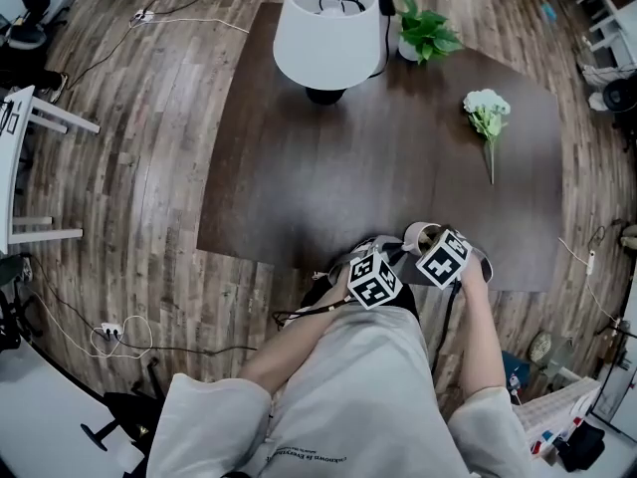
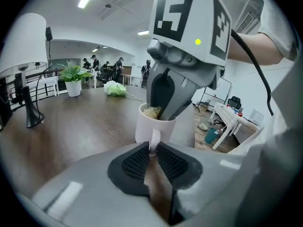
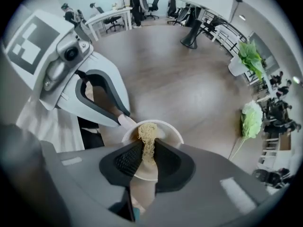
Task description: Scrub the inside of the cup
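Our left claw (image 2: 152, 149) and right claw (image 3: 147, 151): grey shells, black ribbed pads (image 2: 137, 162). Behind each claw sits a white cube (image 1: 373, 279) with black square markers and a black cable (image 2: 257, 74). We wear a pale grey short-sleeved shirt (image 1: 348, 386).

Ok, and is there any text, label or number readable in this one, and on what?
Shirt print, head view: one line of small words, too blurred to read.
Marker cubes: black-and-white square patterns only, no words or numbers.
Nothing else is legible in any view.
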Available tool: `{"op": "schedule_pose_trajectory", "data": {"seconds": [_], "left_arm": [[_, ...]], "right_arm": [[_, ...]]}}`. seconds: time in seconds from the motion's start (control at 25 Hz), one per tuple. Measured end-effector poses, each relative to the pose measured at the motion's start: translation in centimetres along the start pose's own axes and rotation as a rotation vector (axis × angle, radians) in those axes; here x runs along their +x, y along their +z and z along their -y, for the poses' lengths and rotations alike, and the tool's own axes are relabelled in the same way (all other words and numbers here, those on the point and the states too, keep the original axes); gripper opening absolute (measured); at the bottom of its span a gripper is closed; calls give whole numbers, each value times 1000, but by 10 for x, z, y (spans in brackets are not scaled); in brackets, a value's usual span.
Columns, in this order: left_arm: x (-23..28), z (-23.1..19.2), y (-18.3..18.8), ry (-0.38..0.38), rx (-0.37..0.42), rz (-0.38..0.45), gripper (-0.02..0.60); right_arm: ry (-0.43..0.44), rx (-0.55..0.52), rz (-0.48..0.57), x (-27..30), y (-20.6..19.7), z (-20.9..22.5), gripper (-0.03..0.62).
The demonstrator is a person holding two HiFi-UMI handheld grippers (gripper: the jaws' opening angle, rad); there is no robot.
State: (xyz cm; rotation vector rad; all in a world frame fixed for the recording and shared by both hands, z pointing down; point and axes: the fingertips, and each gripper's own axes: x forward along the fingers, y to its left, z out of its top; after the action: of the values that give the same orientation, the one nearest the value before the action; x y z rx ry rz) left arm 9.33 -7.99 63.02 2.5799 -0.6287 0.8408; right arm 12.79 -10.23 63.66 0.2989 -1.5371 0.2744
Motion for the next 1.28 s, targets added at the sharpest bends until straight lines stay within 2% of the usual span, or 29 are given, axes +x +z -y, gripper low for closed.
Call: {"op": "schedule_pose_trajectory", "data": {"seconds": [0.12,0.2,0.4,0.52,0.68,0.84,0.92,1.0,1.16,1.28], "left_arm": [[-2,0,-1,-3,2,-1,57],[-4,0,-1,-6,2,-2,57],[-3,5,-1,-30,2,-1,57],[-1,9,-1,-41,11,-3,57],[0,9,0,-44,6,-10,57],[0,10,1,-44,-5,-10,57],[-1,11,0,-44,-10,-11,57],[1,11,0,-48,-7,-14,57],[4,13,1,-62,-1,-18,57],[5,15,3,-68,-3,-20,57]], "right_arm": [[64,134,131,-5,2,0,97],[60,238,229,-12,2,5,97],[-53,458,455,-30,-6,25,97],[-138,520,525,-45,-15,35,97],[-238,497,561,-69,-22,41,98],[-316,531,607,-96,-38,48,97],[-378,537,595,-106,-51,51,98],[-425,524,537,-104,-66,50,98],[-331,528,415,-67,-86,21,98],[-288,570,404,-58,-93,9,98]]}}
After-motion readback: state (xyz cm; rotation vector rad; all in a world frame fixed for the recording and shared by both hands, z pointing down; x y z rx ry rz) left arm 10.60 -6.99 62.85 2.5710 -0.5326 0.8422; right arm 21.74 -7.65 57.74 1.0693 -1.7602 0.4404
